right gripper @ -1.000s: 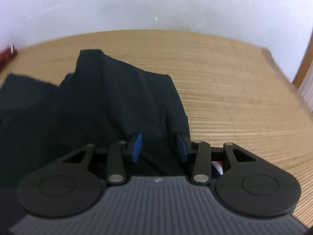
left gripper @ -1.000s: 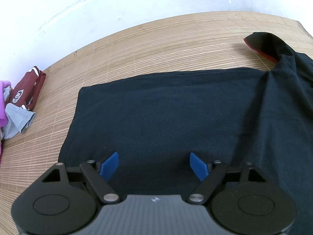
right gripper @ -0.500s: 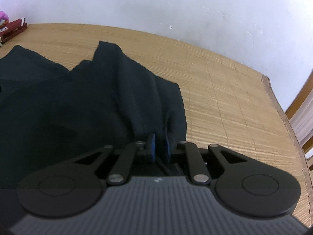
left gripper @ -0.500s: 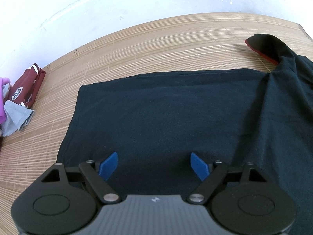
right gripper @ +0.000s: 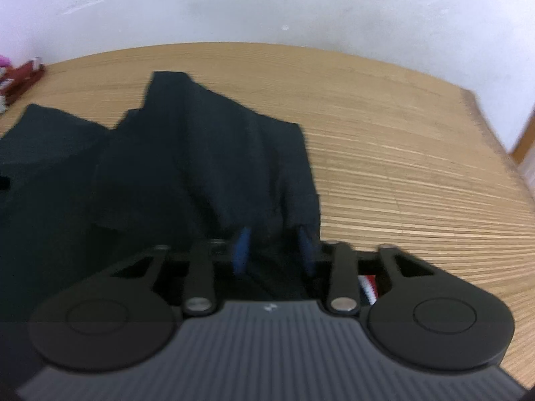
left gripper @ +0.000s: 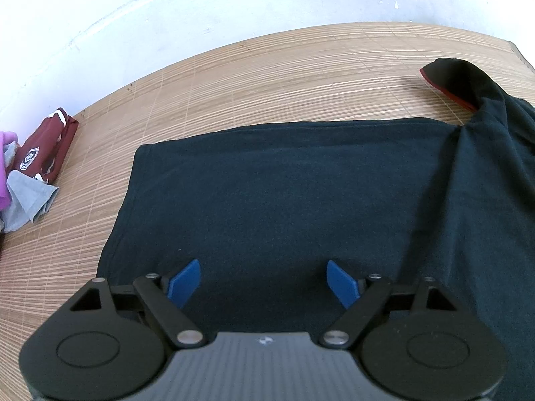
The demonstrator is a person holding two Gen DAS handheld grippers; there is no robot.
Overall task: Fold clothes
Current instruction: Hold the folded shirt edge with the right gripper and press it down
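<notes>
Black shirt [left gripper: 284,183] lies spread on the bamboo mat [left gripper: 267,77]. Left tongs [left gripper: 264,282] stand wide apart above its body, holding nothing. Right tongs [right gripper: 272,250] have just been closing and clamp bunched shirt fabric, judged ready for folding over

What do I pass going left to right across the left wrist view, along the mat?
Pink cloth → grey cloth and maroon garment → bare mat → black T-shirt → its red-lined collar.

Right wrist view blurred; black shirt [left gripper: 284,180] cut off at right edge.
</notes>
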